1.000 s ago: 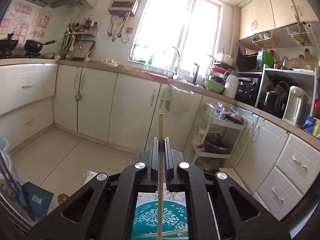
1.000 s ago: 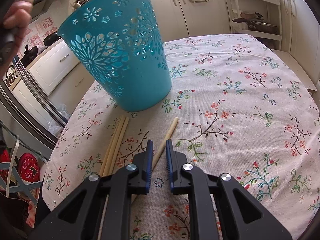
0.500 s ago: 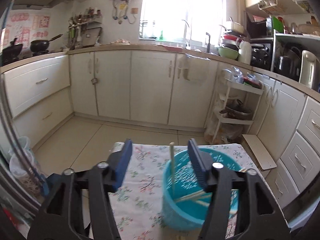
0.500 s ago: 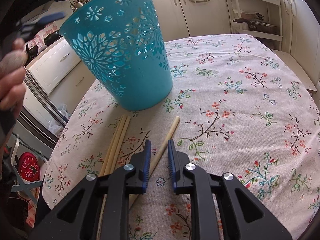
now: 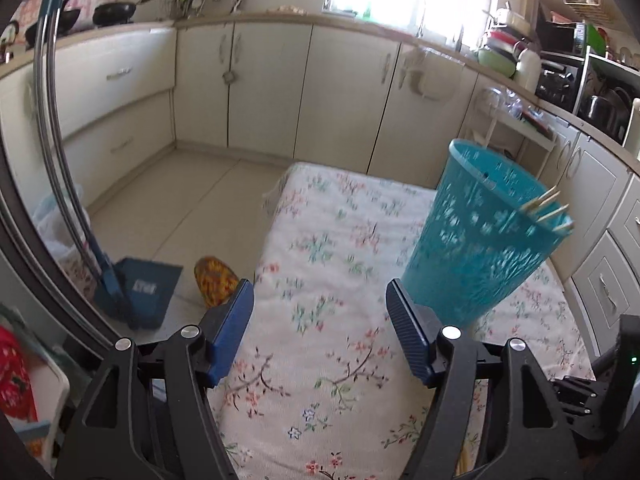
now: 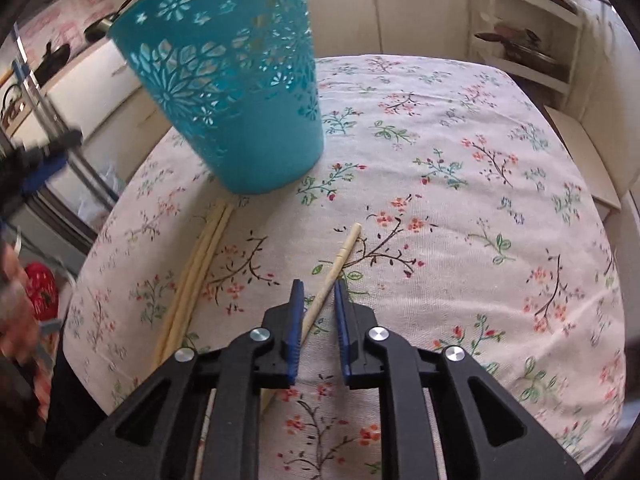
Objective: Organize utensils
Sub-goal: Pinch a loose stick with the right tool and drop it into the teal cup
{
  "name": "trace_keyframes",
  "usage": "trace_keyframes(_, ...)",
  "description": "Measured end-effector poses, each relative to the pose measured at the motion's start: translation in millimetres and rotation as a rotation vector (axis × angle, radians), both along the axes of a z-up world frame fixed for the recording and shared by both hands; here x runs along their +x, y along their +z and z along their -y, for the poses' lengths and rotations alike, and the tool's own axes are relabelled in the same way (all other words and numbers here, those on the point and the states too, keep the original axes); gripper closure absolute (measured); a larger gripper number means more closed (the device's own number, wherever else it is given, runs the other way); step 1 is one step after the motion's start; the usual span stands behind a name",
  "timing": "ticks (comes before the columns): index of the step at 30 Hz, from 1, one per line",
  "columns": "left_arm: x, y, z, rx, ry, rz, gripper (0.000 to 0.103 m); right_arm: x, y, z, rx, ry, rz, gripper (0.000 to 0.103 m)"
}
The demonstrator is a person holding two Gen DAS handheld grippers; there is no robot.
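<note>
A: Where is the loose chopstick [image 6: 334, 270] lying relative to the right gripper [image 6: 318, 292]?

B: It lies flat on the flowered cloth [image 6: 460, 184] of the bench, slanting away from the near edge toward the middle; its near part runs between the two blue pads, and its far tip pokes out beyond them; the jaws are narrow and closing around it, but a sliver of gap shows on each side, so the pads do not press on it.

A: And the other sticks?

B: A pair of chopsticks [image 6: 196, 268] lies side by side nearer the left edge of the bench, their far ends touching or just under the foot of the teal basket [image 6: 236, 92]; they are well apart from the right jaws.

A: The basket itself?

B: It stands toward the far left part of the bench, a perforated plastic one with flower cut-outs; in the left wrist view the same basket [image 5: 476, 240] shows several chopstick tips [image 5: 548, 210] sticking out over its rim.

A: What about the left gripper [image 5: 320, 308]?

B: Its jaws are spread wide and opening, with nothing between them but cloth; the basket sits just beyond its right pad; whether they touch I cannot tell.

A: Anything else?

B: A blurred hand [image 6: 16, 320] at the left edge of the right wrist view.
</note>
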State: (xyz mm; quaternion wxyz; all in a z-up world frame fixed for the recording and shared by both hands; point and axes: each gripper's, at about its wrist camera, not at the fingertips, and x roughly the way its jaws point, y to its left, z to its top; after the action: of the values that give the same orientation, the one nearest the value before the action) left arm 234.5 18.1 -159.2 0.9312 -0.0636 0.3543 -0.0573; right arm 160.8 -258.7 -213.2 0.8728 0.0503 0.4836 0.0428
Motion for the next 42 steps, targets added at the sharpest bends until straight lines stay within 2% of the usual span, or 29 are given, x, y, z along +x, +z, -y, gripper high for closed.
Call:
trace_keyframes(2,2,-19,1,0.011,-0.001,-0.032,0.038,-3,0,-9,-0.057,0.005,0.016,0.087)
trace_keyframes(4,5,-36,2,0.013,-0.011,-0.07,0.037,-4,0,-6,-0.032,-0.007,0.012,0.097)
trace_keyframes(8,11,-54,6,0.016,-0.011,-0.123,0.035,-14,11,20,0.126,-0.068,0.023,0.097)
trace_keyframes(10,11,-53,6,0.009,-0.015,-0.109,0.029,-21,22,29,0.214,-0.077,0.048,0.097)
trace_keyframes(13,12,-53,11,0.028,-0.026,-0.11,0.027,-33,42,43,0.352,-0.09,0.101,0.097)
trace_keyframes(17,12,-53,14,0.043,-0.037,-0.111,0.027,-41,85,50,0.495,-0.076,0.221,0.097)
trace_keyframes(19,12,-53,14,0.041,-0.033,-0.111,0.027,-40,113,47,0.525,-0.05,0.3,0.097)
trace_keyframes(23,10,-52,14,0.038,-0.03,-0.106,0.027,-27,177,28,0.513,0.006,0.502,0.097)
trace_keyframes(27,6,-49,16,0.048,-0.036,-0.081,0.026,3,231,0,0.422,0.009,0.731,0.097)
trace_keyframes(30,3,-48,17,0.056,-0.04,-0.066,0.025,26,245,-18,0.323,-0.061,0.842,0.097)
trace_keyframes(32,3,-48,17,0.059,-0.044,-0.061,0.025,48,237,-30,0.247,-0.106,0.88,0.097)
trace_keyframes(35,2,-47,17,0.054,-0.044,-0.058,0.025,72,216,-44,0.159,-0.142,0.869,0.097)
trace_keyframes(38,3,-47,14,0.04,-0.038,-0.062,0.025,91,183,-51,0.127,-0.136,0.782,0.097)
trace_keyframes(42,4,-48,8,0.014,-0.027,-0.067,0.025,75,160,-51,0.129,-0.095,0.719,0.097)
